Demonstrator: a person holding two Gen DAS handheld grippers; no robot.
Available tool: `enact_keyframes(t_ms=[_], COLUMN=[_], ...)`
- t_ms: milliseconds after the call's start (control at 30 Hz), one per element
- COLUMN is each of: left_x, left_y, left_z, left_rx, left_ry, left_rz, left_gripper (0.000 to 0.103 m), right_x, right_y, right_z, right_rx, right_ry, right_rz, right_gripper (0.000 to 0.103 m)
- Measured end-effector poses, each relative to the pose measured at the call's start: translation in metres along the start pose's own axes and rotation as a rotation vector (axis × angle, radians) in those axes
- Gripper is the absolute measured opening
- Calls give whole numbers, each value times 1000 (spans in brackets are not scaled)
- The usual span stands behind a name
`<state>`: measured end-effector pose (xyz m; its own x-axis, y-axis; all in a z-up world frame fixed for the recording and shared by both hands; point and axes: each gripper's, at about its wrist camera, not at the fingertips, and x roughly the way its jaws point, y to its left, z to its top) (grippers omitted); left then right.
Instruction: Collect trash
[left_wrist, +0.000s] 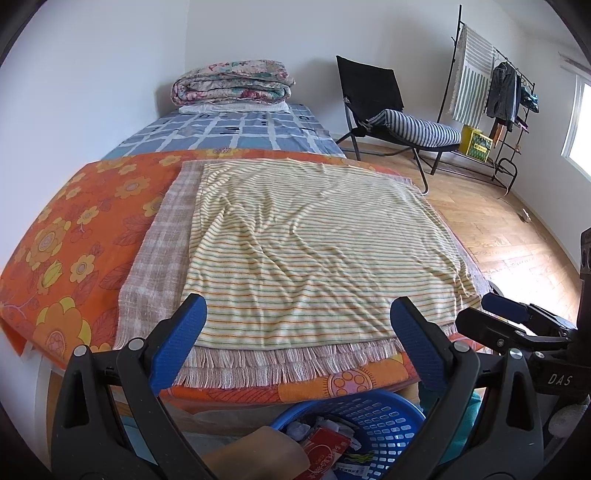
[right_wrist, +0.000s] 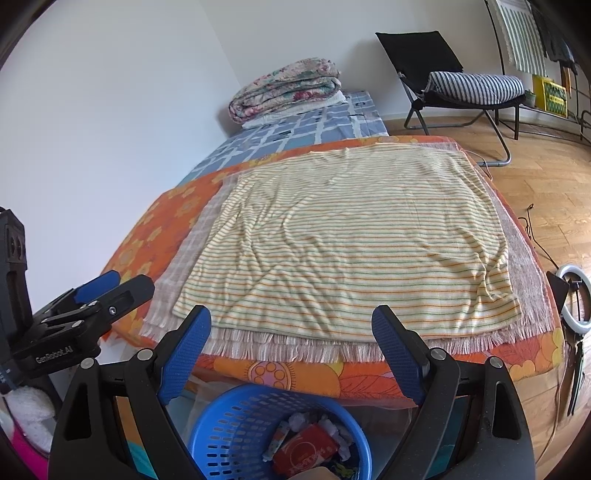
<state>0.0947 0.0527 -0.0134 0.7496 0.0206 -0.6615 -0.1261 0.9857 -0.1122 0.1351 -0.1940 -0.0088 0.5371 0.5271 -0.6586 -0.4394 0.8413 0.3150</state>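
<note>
Trash (right_wrist: 314, 443) (red packet, crumpled paper) sits in blue basket (right_wrist: 221, 424) on floor at foot of bed (right_wrist: 166, 221), under striped blanket (right_wrist: 351, 240) edge. Left hand-held gripper (left_wrist: 299, 325) & right hand-held gripper (right_wrist: 291, 332) hover above, both w/ jaws apart, empty.

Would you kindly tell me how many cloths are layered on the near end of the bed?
3: orange floral sheet at bottom, fringed plaid blanket above it, striped cloth on top. More may lie hidden underneath.

Blue basket (right_wrist: 221, 424) with trash (right_wrist: 310, 443)
</note>
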Motion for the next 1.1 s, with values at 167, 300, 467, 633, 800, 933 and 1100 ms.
enact_keyframes(t_ms=[167, 300, 467, 633, 800, 933, 1100], left_x=[0, 0, 0, 0, -1, -1, -1], left_y=[-1, 0, 0, 0, -1, -2, -1], left_z=[0, 0, 0, -1, -2, -2, -2], left_rx=[2, 2, 4, 4, 7, 7, 4], left_ry=[-1, -1, -1, 1, -1, 0, 0], left_rz=[0, 0, 0, -1, -8, -8, -14], left_gripper=[101, 101, 101, 101, 101, 101, 101], right_x=[2, 4, 5, 6, 7, 8, 8], right_y=[3, 5, 5, 5, 4, 3, 3], right_z=[-3, -5, -5, -5, -5, -5, -5], right_rx=[-3, -5, -2, -2, 1, 5, 10], right_ry=[10, 19, 22, 25, 28, 27, 27], right_rz=[1, 4, 6, 6, 7, 3, 1], right_gripper=[89, 89, 89, 89, 89, 89, 89])
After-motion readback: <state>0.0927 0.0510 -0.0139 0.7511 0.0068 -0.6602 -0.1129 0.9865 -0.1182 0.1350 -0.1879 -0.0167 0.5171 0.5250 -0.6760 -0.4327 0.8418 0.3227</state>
